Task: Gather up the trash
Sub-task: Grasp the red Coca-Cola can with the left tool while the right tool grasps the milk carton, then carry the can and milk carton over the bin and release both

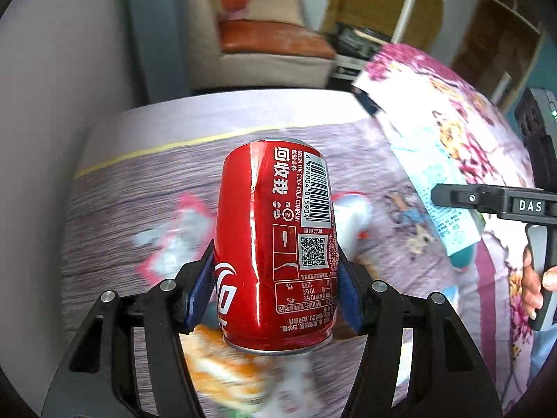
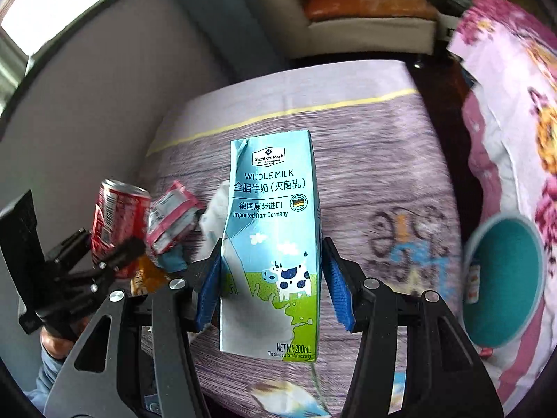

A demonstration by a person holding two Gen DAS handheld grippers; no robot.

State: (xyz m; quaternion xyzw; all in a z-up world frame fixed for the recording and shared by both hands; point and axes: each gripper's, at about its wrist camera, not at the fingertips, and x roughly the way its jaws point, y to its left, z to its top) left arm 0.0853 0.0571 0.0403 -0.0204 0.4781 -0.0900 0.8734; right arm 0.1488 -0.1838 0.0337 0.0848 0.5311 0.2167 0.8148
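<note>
The left gripper (image 1: 275, 278) was clamped on a red cola can (image 1: 275, 244), its blue pads (image 1: 200, 287) pressing the lower part of the can from both sides, and the can was held in the air above the bed. The right gripper (image 2: 273, 285) was clamped in the same way on a light blue milk carton (image 2: 271, 244), also lifted free of the bed cover (image 2: 365, 181). The long axis of each thing ran away from its camera, along the fingers, with the far end pointing toward the head of the bed; the print on the can read upside down, so its top was probably the near end. I judged that the step was to carry both to a bin, which was not in view. To do it well, both grips should be kept firm and the carton not squeezed more. Farther on the cover lay a pink wrapper (image 2: 170, 216) and other blurred litter, not yet collected.
</note>
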